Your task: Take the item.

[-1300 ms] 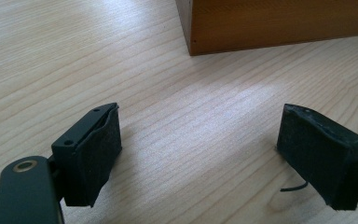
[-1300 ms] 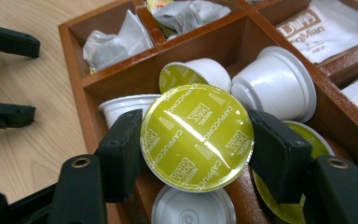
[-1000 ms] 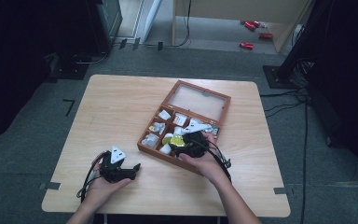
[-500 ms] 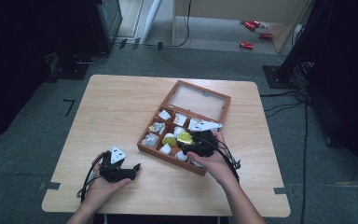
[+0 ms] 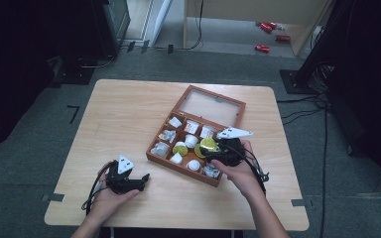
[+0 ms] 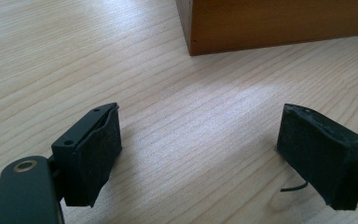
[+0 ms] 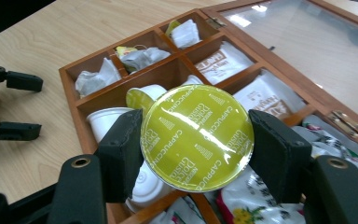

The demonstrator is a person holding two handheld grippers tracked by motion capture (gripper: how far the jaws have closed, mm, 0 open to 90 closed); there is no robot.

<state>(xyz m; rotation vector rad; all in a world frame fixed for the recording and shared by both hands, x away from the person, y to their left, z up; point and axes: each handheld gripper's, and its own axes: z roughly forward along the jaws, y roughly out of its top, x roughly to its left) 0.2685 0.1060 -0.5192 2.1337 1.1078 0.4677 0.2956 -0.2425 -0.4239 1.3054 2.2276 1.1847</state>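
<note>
Jaws of the right gripper (image 7: 193, 144) are clamped on a round coffee capsule (image 7: 196, 137) with a shiny yellow-green foil lid printed "cappuccino", each black pad pressing on the rim from opposite sides. From the high view the capsule (image 5: 208, 146) is held just above the middle compartments of an open wooden box (image 5: 159, 159), whose glass lid (image 5: 209, 104) lies flat on the table behind it. The left gripper (image 6: 223, 154) rests low over the bare table (image 6: 191, 112) near the box's front corner, its jaws spread apart with nothing between them.

Risks from this point, as a judgement: the pads grip only the thin edge of the capsule, so a tilt of the wrist or any slackening could let it pivot and drop back among the white capsules (image 7: 107, 122) and paper sachets (image 7: 221, 60) below, perhaps landing on its side or in a wrong compartment. Squeezing harder instead could buckle the rim or dent the foil. The thin wooden dividers (image 7: 168, 70) stand close beneath, so a low sideways carry might knock the capsule against them. The cable trailing from the right gripper could also snag the box's edge.
</note>
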